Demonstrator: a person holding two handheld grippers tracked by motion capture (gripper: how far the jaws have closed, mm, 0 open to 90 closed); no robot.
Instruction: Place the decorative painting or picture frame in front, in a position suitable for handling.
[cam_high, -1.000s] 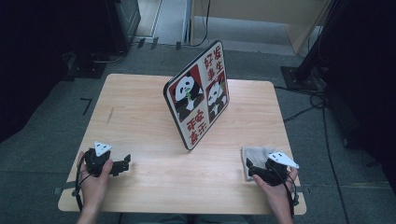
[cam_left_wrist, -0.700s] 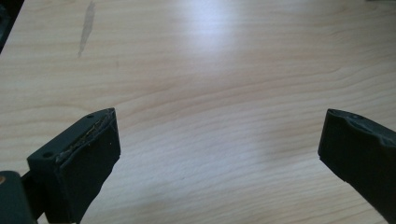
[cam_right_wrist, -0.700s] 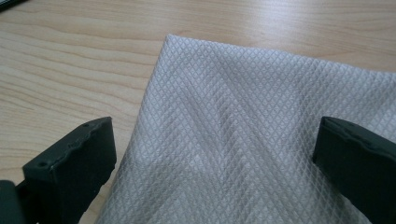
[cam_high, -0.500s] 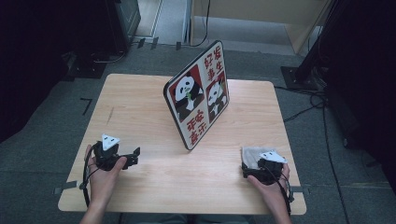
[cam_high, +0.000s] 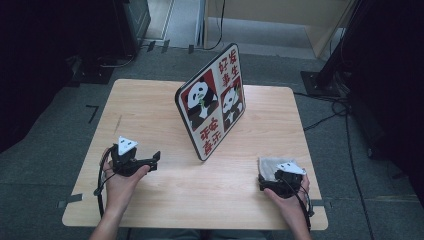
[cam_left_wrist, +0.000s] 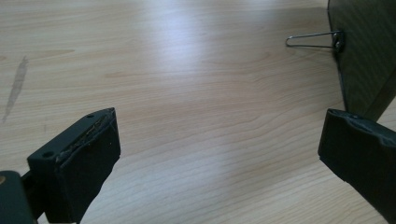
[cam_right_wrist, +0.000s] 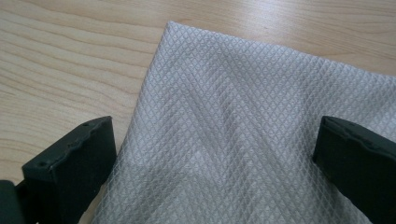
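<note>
So your right gripper (cam_high: 272, 184) sits at the near right corner of the bench (cam_high: 150, 105), right over the folded grey cloth (cam_high: 272, 166). In the right gripper view the jaws are spread wide, one on each side of the cloth (cam_right_wrist: 243, 121), and nothing's pinched between them. That view shows the cloth has a little diamond weave, and one corner of it points away from you onto bare wood. Can't really tell whether the jaw tips are touching the fabric or just hanging above it.

Your left gripper (cam_high: 152, 159) is over on the near left of the bench, well apart from the cloth, with its grey triangle plate (cam_high: 126, 145) on top. Those jaws are wide apart too, with only bare wood between them in the left gripper view. They point toward the middle, where the panda sign (cam_high: 212, 106) stands tilted on the bench. In the left gripper view you've got the dark back edge of that sign (cam_left_wrist: 364, 56) at the far right, plus a thin wire prop (cam_left_wrist: 310, 40) sticking out from it along the bench. There's also a faint dark streak (cam_left_wrist: 16, 88) on the wood off to the left.
</note>
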